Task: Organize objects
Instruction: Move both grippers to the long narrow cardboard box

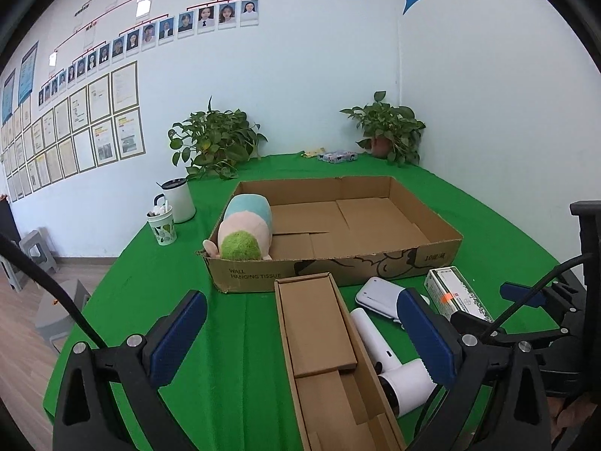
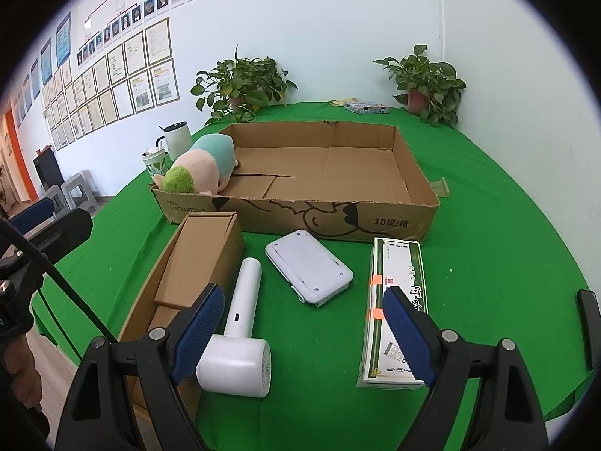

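A large shallow cardboard box (image 1: 338,267) (image 2: 338,218) sits on the green table. A pastel plush toy (image 1: 244,233) (image 2: 199,173) lies in its near left corner. In front stand a narrow open cardboard box (image 1: 319,338) (image 2: 195,263), a white hair dryer (image 1: 379,349) (image 2: 244,319), a flat white device (image 1: 379,293) (image 2: 308,267) and a green-and-white carton (image 1: 450,293) (image 2: 394,270). My left gripper (image 1: 300,300) hangs open above the narrow box, holding nothing. My right gripper (image 2: 304,295) is open over the dryer, device and carton, touching none.
Two potted plants (image 1: 218,143) (image 1: 390,127) stand at the back by the wall, with a tissue pack (image 1: 336,156) between them. A white jug (image 1: 180,199) and a patterned cup (image 1: 162,225) sit at the table's left edge. Grey stools (image 1: 33,251) stand on the floor.
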